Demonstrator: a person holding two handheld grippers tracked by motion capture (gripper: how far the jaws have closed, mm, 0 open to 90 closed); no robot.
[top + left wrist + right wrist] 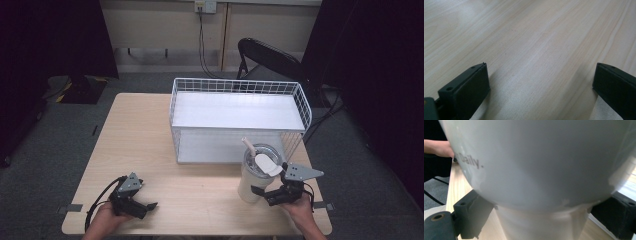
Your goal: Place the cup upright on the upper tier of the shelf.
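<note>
We're closing the right gripper (267,192) round the white tumbler (255,177) at the table's (150,140) front right, before the wire rack (240,117); jaws straddling its narrow base, contact unclear. Left gripper (142,206) idling wide open, empty. Next, prob.: squeezing firm, lifting straight.

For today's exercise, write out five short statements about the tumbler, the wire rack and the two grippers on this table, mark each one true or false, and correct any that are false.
1. The white tumbler stands upright on the table. True.
2. The tumbler sits on the upper shelf of the wire rack. False: it stands on the table in front of the rack.
3. The right gripper has its jaws on either side of the tumbler's narrow base. True.
4. The left gripper holds a spoon. False: its jaws are wide apart over bare wood.
5. The rack's shelves are full of cups. False: both shelves are bare.
</note>
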